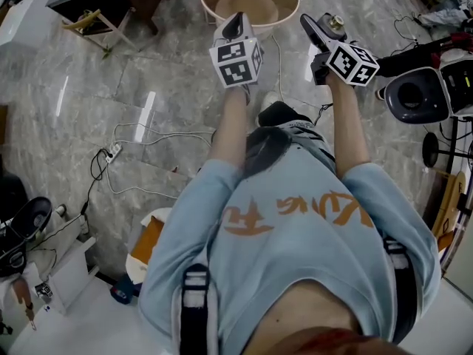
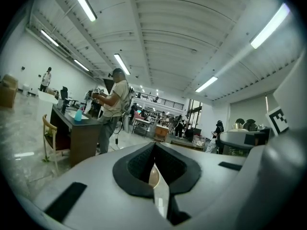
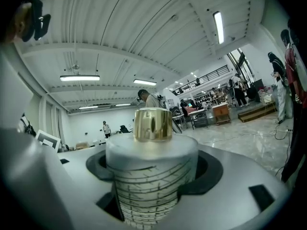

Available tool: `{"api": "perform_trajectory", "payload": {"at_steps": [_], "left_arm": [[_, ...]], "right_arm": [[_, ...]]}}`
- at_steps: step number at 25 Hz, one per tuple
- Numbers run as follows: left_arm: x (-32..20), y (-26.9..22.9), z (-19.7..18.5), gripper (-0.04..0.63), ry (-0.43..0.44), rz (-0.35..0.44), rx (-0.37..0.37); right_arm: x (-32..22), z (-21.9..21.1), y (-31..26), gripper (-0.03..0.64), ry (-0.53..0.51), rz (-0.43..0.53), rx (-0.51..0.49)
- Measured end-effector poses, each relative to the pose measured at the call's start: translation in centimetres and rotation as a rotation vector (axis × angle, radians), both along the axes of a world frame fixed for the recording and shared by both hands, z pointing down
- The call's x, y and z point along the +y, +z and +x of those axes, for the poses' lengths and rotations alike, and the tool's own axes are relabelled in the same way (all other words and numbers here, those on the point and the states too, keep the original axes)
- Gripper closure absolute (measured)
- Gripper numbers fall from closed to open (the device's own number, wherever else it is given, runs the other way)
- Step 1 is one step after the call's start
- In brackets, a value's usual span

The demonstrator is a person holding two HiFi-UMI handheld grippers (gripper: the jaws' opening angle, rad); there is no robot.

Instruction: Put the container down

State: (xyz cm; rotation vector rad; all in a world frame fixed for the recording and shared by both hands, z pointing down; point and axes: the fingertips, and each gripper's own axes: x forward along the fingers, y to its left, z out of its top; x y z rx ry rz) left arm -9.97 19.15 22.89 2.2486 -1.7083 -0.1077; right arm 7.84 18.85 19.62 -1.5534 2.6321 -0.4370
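Right gripper (image 1: 324,26) clamps a white, line-patterned cylindrical container (image 3: 152,176), long axis along the jaws, gold cap (image 3: 153,124) pointing outward; left gripper (image 1: 236,23) closed, empty.

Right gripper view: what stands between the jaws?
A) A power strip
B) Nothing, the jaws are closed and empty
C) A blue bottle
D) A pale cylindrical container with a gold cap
D: the right gripper is clamped on the pale, line-patterned container, with its gold cap standing above the jaws.
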Motion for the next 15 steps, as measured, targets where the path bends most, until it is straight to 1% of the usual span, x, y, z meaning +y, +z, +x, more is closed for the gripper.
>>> {"api": "perform_trajectory", "payload": {"at_steps": [5,12,15], "left_arm": [[-0.8,-0.2,-0.3,0.569,-0.014,-0.002,-0.02],[-2.5,0.3,-0.1,0.569,-0.006,0.0,-0.04],[-4.1,0.6,0.2,0.569,0.007,-0.011,-0.048]], "right_arm": [[-1.6,-0.1,-1.0,0.255,-0.012,0.014,-0.018],[-3.5,-1.8,-0.7,0.255,-0.063,0.039,0.023],[-4.5,-1.3,-0.2,0.255,-0.053,0.034,0.025]]}}
